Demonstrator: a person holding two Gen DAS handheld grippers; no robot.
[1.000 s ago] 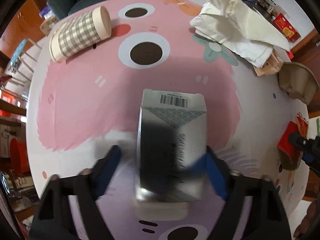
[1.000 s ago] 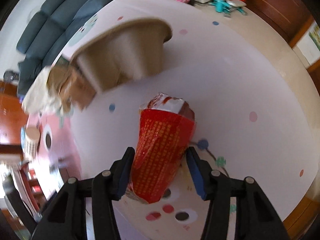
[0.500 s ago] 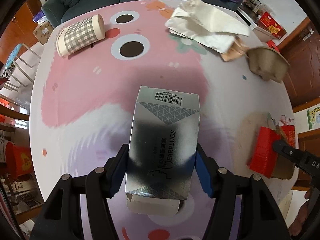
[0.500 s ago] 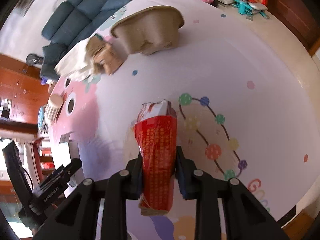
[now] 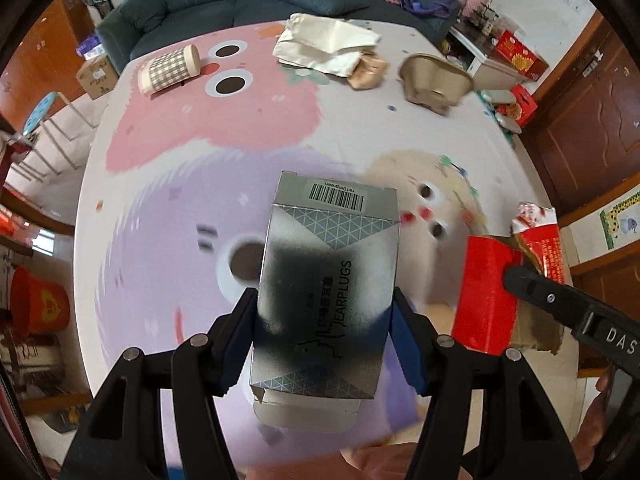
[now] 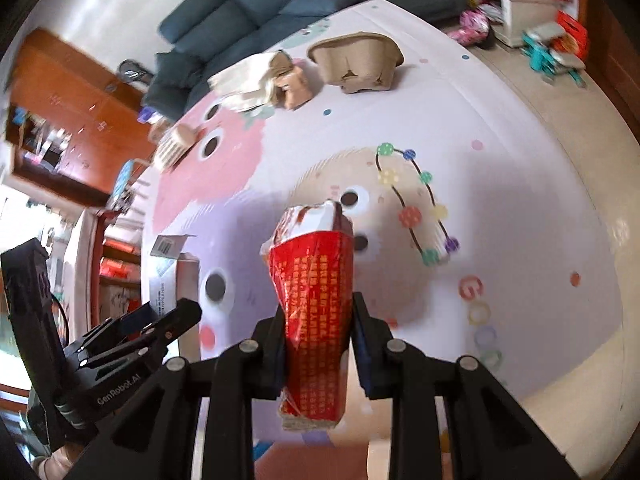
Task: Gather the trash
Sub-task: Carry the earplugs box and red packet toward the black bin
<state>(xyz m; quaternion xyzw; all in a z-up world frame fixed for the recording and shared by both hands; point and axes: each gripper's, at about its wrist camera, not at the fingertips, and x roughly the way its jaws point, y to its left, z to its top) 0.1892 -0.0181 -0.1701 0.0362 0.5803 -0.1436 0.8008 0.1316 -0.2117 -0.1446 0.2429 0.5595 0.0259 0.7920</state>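
left gripper (image 5: 324, 344) clamps silver earplugs box (image 5: 326, 280), right gripper (image 6: 316, 344) squeezes red packet (image 6: 314, 312).

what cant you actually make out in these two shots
- Left wrist view: the near end of the earplugs box is hidden between the left claw fingers.
- Left wrist view: the red packet is partly covered by the right claw's black finger.
- Right wrist view: the red packet's small yellow print is too fine to read.
- Right wrist view: the checked paper cup is small and blurred.
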